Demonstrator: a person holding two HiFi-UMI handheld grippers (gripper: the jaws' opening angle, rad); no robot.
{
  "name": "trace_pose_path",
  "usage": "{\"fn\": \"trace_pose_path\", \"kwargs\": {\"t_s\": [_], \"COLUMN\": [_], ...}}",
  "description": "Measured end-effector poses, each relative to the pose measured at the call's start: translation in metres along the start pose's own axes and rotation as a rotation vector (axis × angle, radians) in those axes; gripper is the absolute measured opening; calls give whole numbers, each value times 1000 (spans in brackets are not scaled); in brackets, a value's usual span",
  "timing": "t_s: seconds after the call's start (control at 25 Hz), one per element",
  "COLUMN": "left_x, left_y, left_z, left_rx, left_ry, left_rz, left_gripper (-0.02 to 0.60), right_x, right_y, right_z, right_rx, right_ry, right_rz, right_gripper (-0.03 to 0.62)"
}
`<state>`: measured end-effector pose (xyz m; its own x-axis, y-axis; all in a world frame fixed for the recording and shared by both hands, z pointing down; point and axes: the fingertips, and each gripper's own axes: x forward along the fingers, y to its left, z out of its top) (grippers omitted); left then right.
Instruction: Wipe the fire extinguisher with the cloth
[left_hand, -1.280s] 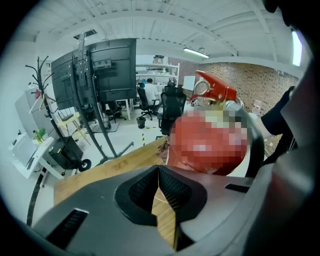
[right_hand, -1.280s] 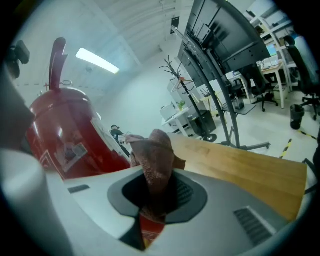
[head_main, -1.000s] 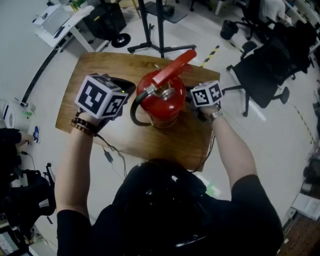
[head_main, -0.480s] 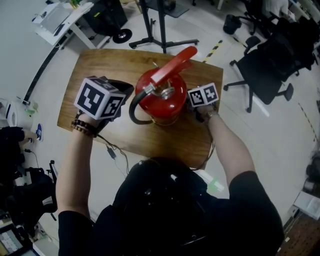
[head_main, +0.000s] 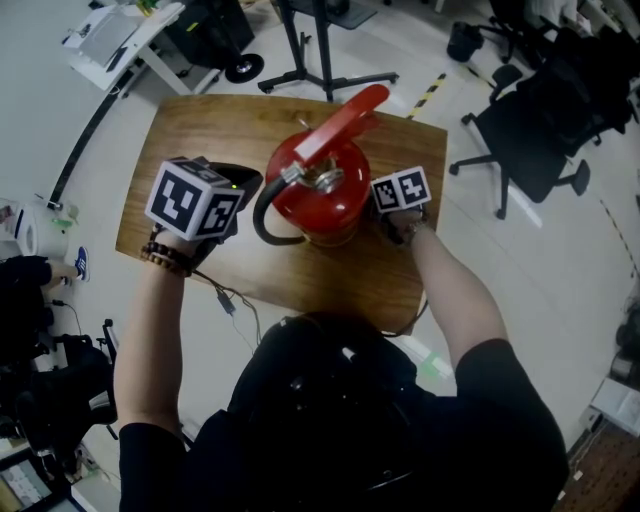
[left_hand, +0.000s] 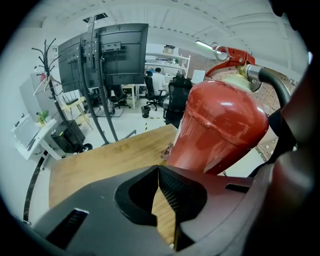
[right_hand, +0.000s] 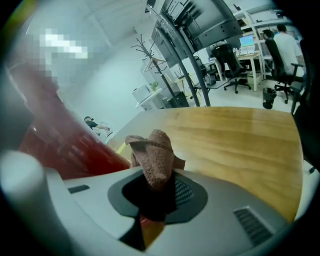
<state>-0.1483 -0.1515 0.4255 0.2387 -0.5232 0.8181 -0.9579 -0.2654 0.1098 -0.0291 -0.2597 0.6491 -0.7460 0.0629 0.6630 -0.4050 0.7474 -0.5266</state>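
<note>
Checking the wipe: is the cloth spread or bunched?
Bunched. The brown cloth sits as a crumpled wad pinched between the fingers of the right gripper.

Pale floor (head_main: 530, 300) — a wooden table (head_main: 200, 125), black office chairs (head_main: 520, 150) nearby.

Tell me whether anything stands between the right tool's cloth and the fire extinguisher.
Nothing visible does. The right tool grips the cloth, and the extinguisher stands close beside it, at the left of the right gripper view. Nothing shows in between; on the other side is only table.
</note>
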Motion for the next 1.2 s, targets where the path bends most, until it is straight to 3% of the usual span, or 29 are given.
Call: {"fn": "trace_pose_path", "kwargs": {"t_s": [0.76, 0.96, 1.2], "left_x": [-3, -6, -16], "left_y": [23, 28, 30], "left_z": [-6, 2, 10], "left_rx": [-60, -18, 92], "left_ry": [-69, -97, -117], "left_rz": [21, -15, -101], "left_gripper": [2, 2, 2], "right_x": [-119, -166, -203], "right_y": [32, 53, 88], "right_z": [68, 73, 55], "right_rx": [-73, -68, -50], "right_ry": [-255, -323, -362], "right_rz": [-31, -69, -133], "right_gripper": [71, 71, 71]}}
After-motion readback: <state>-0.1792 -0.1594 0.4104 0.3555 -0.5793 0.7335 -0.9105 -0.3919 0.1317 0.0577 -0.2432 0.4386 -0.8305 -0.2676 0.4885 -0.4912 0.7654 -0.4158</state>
